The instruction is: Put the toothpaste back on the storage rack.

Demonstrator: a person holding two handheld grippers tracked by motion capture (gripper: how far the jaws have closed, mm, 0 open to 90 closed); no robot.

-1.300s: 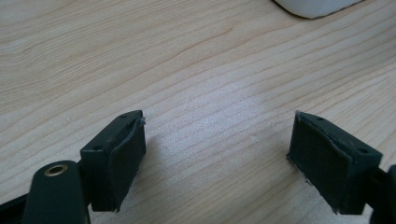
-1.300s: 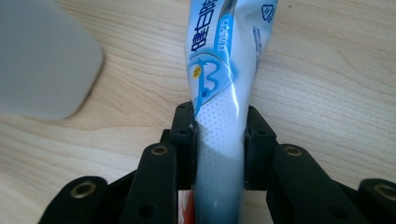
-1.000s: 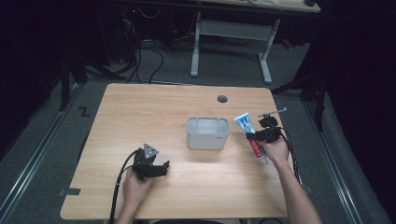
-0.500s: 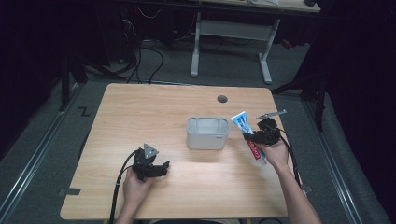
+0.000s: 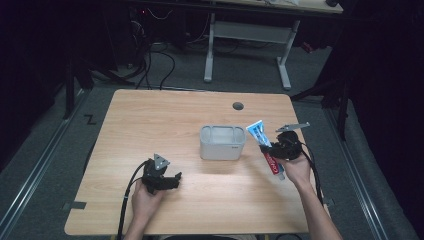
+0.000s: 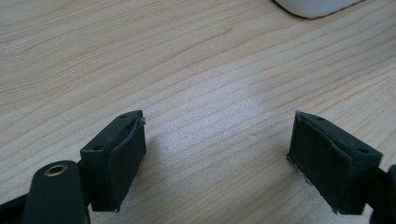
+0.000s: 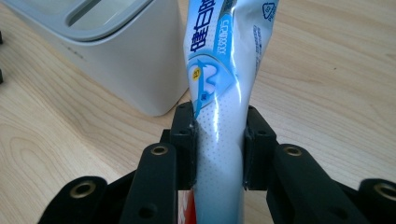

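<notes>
While the toothpaste tube [image 7: 219, 93] sits clamped between the right gripper's [image 5: 283, 148] jaws, it lies just right of the grey rectangular bin [image 5: 222, 142] at the middle of the wooden table [image 5: 165, 115], crimped end pointing far and left, cap end toward the person. The grip falls on the soft body, so the tube may buckle or slide if swung fast toward the bin. At near left, the left gripper [image 6: 217, 154] rests low over bare wood, jaws wide apart, holding nothing.
</notes>
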